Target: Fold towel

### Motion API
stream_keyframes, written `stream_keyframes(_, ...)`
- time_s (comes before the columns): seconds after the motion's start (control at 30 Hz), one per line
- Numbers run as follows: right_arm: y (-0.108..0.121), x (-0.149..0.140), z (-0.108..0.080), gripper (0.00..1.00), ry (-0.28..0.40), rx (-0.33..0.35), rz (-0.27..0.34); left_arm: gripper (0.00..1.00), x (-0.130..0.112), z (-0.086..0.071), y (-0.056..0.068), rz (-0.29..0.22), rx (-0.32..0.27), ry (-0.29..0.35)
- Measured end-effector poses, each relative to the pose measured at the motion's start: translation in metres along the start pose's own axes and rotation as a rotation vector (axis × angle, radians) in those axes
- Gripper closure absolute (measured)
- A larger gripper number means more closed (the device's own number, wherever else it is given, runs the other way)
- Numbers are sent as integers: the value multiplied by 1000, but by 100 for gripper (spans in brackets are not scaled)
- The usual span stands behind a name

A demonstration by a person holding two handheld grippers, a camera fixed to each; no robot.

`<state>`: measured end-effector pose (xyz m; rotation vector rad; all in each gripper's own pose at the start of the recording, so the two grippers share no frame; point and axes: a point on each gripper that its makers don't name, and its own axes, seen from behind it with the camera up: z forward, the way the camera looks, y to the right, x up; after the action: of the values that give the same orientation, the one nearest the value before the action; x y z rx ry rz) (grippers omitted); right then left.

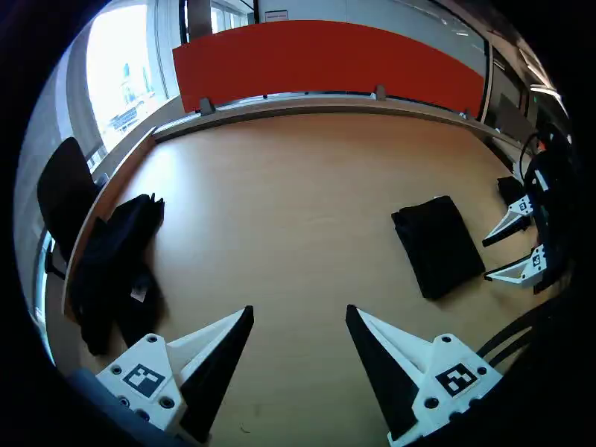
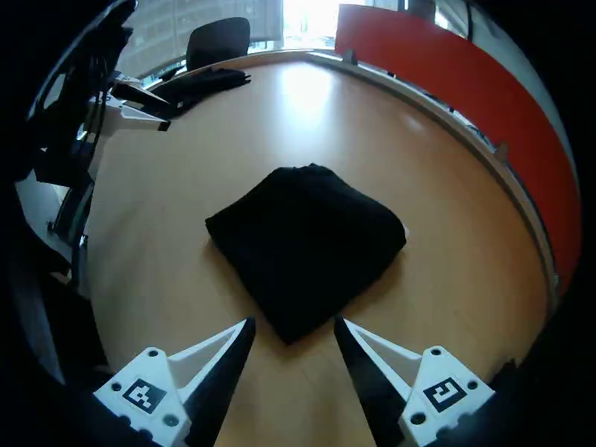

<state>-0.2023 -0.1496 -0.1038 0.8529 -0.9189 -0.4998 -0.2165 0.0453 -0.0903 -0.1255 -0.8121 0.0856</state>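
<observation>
A black towel point(image 2: 309, 242) lies folded into a thick square on the wooden table point(image 2: 447, 246). My right gripper point(image 2: 294, 324) is open, and the towel's near corner sits just ahead of its fingertips; nothing is between the fingers. In the left gripper view the same folded towel point(image 1: 438, 246) lies to the right, with the right gripper point(image 1: 514, 249) open beside its far edge. My left gripper point(image 1: 299, 311) hangs open over bare table, well away from the towel. In the right gripper view it appears as the left gripper point(image 2: 138, 104), far off at the upper left.
A heap of other black cloth point(image 1: 119, 268) lies at the table's left edge, seen also as black cloth point(image 2: 205, 78). A dark chair point(image 1: 63, 186) stands behind it. A red partition point(image 1: 328, 63) runs along the table's far edge.
</observation>
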Motion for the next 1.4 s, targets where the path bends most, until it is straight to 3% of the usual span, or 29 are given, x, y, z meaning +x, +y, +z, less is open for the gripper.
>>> stream_keyframes(0.33,-2,-12,6,26,-16,9,33,8,-1,1,3,1,-3,-1)
stream_keyframes(0.57,-2,-15,9,51,-23,12,54,8,0,0,3,1,-5,1)
stream_keyframes(0.93,0,-20,11,77,-28,6,68,8,1,-1,3,0,-5,1)
stream_keyframes(1.07,0,-20,11,90,-27,4,76,9,1,0,4,2,-6,1)
stream_keyframes(1.4,-1,-18,10,96,-12,-1,83,8,-2,0,5,2,-9,0)
